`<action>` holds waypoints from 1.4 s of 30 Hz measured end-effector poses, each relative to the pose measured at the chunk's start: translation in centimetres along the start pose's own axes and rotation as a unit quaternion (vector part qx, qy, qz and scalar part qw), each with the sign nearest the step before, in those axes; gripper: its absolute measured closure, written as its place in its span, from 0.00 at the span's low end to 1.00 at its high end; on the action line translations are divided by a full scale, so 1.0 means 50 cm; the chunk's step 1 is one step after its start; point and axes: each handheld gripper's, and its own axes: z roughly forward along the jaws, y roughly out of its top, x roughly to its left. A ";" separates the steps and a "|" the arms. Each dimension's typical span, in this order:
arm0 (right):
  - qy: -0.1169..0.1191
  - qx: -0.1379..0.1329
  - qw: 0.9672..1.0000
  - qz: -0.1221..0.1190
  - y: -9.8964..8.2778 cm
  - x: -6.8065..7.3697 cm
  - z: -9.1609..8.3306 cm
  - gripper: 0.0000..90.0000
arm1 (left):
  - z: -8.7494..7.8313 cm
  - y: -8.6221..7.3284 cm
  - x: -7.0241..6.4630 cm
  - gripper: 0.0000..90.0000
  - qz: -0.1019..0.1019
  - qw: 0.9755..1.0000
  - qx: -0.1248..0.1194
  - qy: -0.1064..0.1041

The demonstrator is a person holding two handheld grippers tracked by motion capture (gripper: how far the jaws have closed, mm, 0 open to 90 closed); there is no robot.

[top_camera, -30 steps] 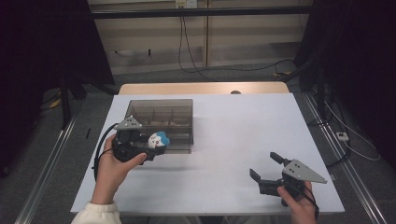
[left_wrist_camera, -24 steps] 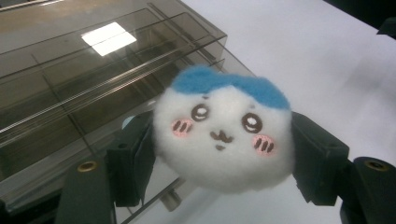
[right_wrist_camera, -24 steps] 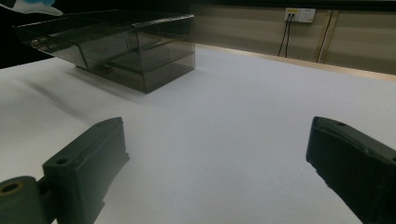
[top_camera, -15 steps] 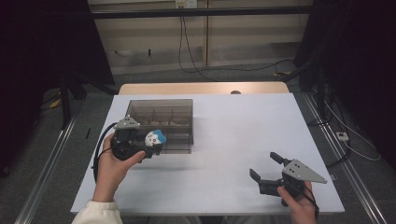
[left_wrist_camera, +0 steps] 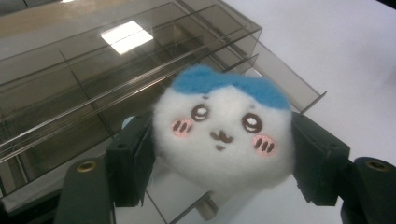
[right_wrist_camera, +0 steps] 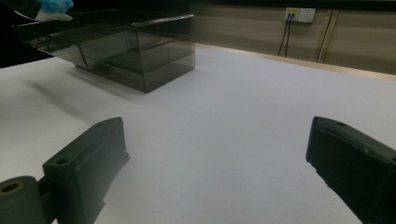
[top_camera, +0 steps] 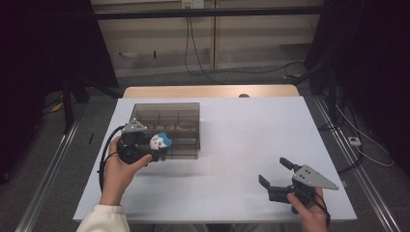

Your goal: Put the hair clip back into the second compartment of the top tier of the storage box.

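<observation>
High view first, going left to right: the left hand-held gripper (top_camera: 153, 145) is held at the front left corner of the smoky clear organizer box (top_camera: 181, 110), with a small white plush toy (top_camera: 158, 141) pinched between its jaws. In the left gripper view the plush toy (left_wrist_camera: 224, 128) is squeezed from both sides at the cheeks, probably so the soft body can't slip while it's carried over the box's divided compartments. It's kept above the box's near edge rather than inside it, so it looks like a drop into one of the front compartments is being lined up.

Orientation: the embroidered face is turned back toward the gripper's camera, blue tuft up and tipped slightly toward the box. The toy is roundish, a bit wider than tall, and that wider axis runs jaw to jaw.

Further right, the white counter (top_camera: 241, 145) is bare. The right hand-held gripper (top_camera: 275, 175) is parked low near the front right edge, jaws spread wide with nothing between them, presumably just kept out of the way.
</observation>
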 end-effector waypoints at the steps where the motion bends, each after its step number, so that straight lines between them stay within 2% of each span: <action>1: 0.000 0.000 1.000 0.000 0.000 0.000 0.000 0.05 | 0.000 0.000 0.002 0.34 0.001 1.000 0.000 0.002; 13: 0.000 0.000 1.000 -0.001 0.000 0.000 0.000 0.05 | 0.013 -0.007 0.010 0.34 -0.003 1.000 0.002 0.014; 21: 0.001 -0.001 1.000 -0.002 0.000 0.000 0.000 0.05 | 0.019 -0.008 0.010 0.33 0.003 1.000 0.004 0.026; 29: 0.001 0.000 1.000 -0.002 0.001 0.001 0.000 0.05 | 0.025 -0.011 0.012 0.33 -0.001 1.000 0.005 0.028; 42: 0.001 0.000 1.000 -0.002 0.000 0.001 0.000 0.05 | 0.031 -0.011 0.012 0.31 0.009 0.999 0.012 0.035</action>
